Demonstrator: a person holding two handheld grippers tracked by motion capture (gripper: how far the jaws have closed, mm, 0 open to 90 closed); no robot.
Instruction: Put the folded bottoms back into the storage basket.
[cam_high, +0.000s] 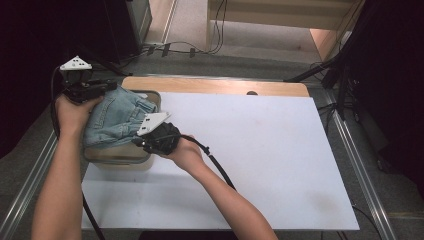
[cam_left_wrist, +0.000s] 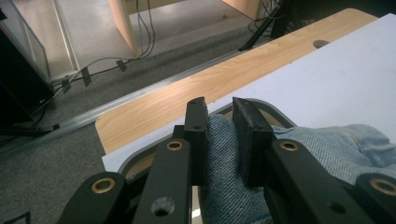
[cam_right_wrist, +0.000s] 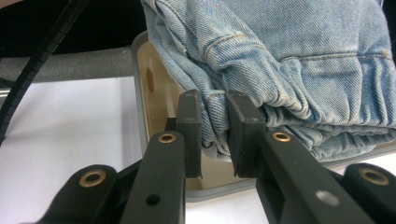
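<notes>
Right gripper view (cam_right_wrist: 214, 135) — jaws pinch denim jeans (cam_right_wrist: 289, 56); left gripper (cam_left_wrist: 219, 140) likewise.

1. Left claw (cam_left_wrist: 219, 135): black jaws with brass rivets and a grey three-cornered plate on top.
2. Right claw (cam_right_wrist: 214, 135): matching black jaws, brass rivets, grey plate, ribbed black cable trailing.
3. Both forearms bare, no sleeves.
</notes>
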